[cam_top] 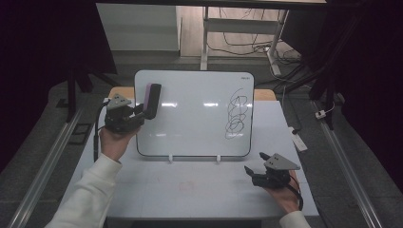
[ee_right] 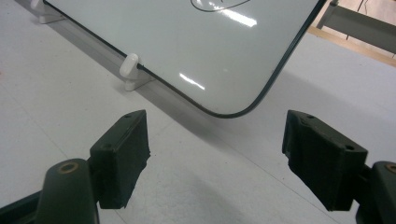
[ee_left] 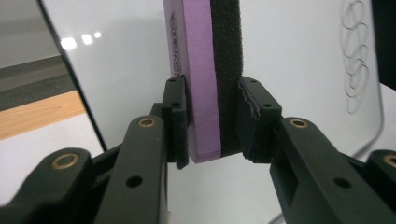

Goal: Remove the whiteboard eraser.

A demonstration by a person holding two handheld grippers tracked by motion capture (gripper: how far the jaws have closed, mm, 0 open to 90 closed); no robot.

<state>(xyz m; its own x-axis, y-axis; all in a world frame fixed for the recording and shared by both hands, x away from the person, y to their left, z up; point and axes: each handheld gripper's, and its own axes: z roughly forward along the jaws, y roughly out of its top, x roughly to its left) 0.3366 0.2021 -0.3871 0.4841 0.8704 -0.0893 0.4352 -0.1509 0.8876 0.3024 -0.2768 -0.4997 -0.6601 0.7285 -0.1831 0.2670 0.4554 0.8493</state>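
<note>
The eraser [ee_left: 203, 79] stands upright between the jaws of the left gripper [ee_left: 212, 123], clamped near its lower end, one pad on the purple back and the other pressing into the black foam face. It looks light; the purple body seems stiff enough to grip firmly, while the foam gives and could let it twist, so a hold across the two broad faces suits it. It hangs at the left edge of the whiteboard [cam_top: 190, 118], well apart from the scribble [cam_top: 236, 116] on the right side. Whether foam touches the board cannot be told. The right gripper [ee_right: 217, 158] rests on the table [cam_top: 190, 190], jaws apart and empty. The eraser's top is cut off in the left gripper view.
</note>
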